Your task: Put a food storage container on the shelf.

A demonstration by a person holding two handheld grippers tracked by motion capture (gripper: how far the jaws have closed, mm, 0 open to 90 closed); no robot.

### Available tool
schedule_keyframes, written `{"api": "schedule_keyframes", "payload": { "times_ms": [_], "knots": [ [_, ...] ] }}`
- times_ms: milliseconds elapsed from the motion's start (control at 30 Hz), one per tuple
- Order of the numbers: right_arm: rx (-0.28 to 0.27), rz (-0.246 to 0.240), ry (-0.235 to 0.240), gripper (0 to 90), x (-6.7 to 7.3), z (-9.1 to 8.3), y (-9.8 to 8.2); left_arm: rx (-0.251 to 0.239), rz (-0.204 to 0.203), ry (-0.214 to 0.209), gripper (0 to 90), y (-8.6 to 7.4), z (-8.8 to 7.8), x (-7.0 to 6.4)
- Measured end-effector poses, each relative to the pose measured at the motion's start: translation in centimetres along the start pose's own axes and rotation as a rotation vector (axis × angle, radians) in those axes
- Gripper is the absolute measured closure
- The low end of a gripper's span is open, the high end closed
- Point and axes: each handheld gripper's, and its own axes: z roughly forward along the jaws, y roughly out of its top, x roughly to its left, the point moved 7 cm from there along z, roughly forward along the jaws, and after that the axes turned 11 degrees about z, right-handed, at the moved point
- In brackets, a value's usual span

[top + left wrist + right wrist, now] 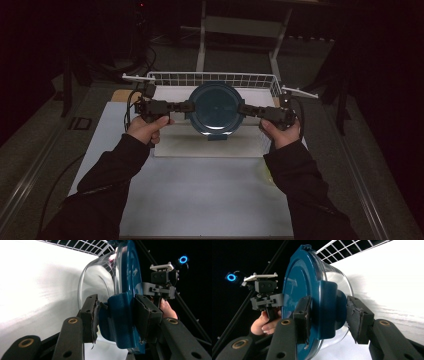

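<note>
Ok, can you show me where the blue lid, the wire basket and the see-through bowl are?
blue lid [215, 107]: high view, middle of its round top.
wire basket [210, 78]: high view, its far white wire wall.
see-through bowl [338, 277]: right gripper view, clear curved side under the lid.

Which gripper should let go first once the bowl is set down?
Probably right. The right gripper has one pad off the bowl's clip, while the left gripper clamps its clip from both sides, so left steadies better.

Left tool [186, 106] and right tool [246, 109] clamped, facing inward, forearms outstretched
</note>
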Motion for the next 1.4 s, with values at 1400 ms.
{"api": "schedule_keyframes", "payload": {
  "times_ms": [1400],
  "knots": [
    [-0.102,-0.273,-0.138,44.4,2.2,-1.2,0.0,-0.11,0.308,0.159,20.1,0.5,-2.0,-1.4]
  ]
}}
